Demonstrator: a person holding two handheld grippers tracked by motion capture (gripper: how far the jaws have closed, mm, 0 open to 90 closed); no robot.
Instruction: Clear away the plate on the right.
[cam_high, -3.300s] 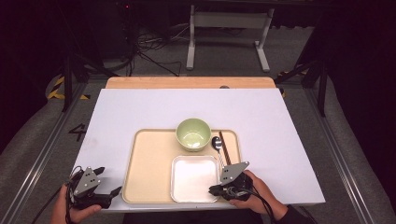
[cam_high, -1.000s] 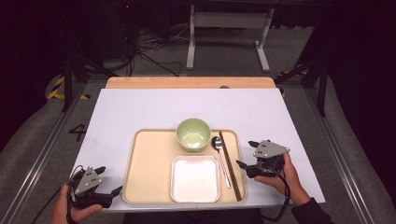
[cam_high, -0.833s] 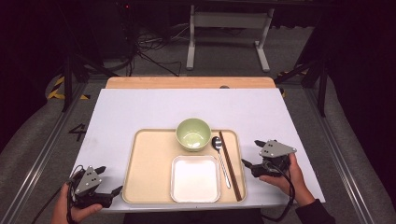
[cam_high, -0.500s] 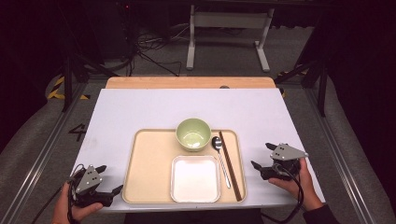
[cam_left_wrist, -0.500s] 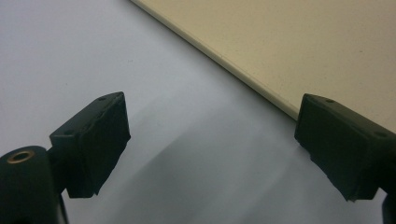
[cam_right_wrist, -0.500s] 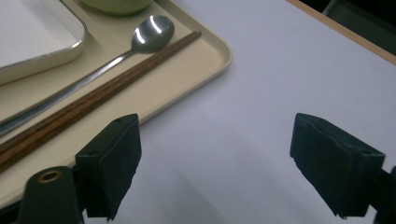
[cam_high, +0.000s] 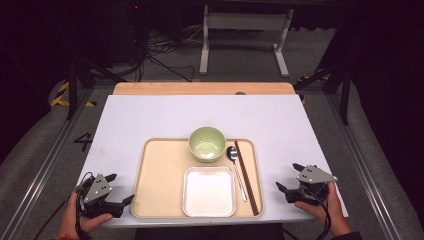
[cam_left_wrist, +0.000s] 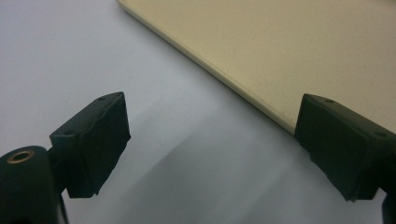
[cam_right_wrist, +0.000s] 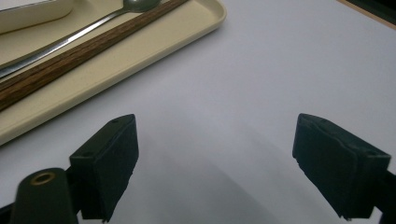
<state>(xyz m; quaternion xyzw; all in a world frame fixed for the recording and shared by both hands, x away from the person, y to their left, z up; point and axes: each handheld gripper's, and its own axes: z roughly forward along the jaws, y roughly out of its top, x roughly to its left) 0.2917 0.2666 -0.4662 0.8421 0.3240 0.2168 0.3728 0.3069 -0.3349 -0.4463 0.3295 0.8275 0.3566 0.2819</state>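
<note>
On the worktop (cam_high: 150, 120) the tray (cam_high: 160, 200) lies between two empty claws, left (cam_high: 121, 196) and right (cam_high: 287, 181), both apart; stiff and likely light, slick-looking, it is best pinched at the side rims.

Both the left gripper (cam_high: 114, 196) and right gripper (cam_high: 291, 180) are black, with blocky screw-holed jaws, grey three-cornered top plates and trailing black cables.

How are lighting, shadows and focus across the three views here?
High view: table evenly lit, surroundings dark, detail slightly soft. Left gripper view: fingers blurred up close, soft shadow beside the tray. Right gripper view: chopsticks fairly sharp, spoon glinting, faint shadow under the fingers.
</note>
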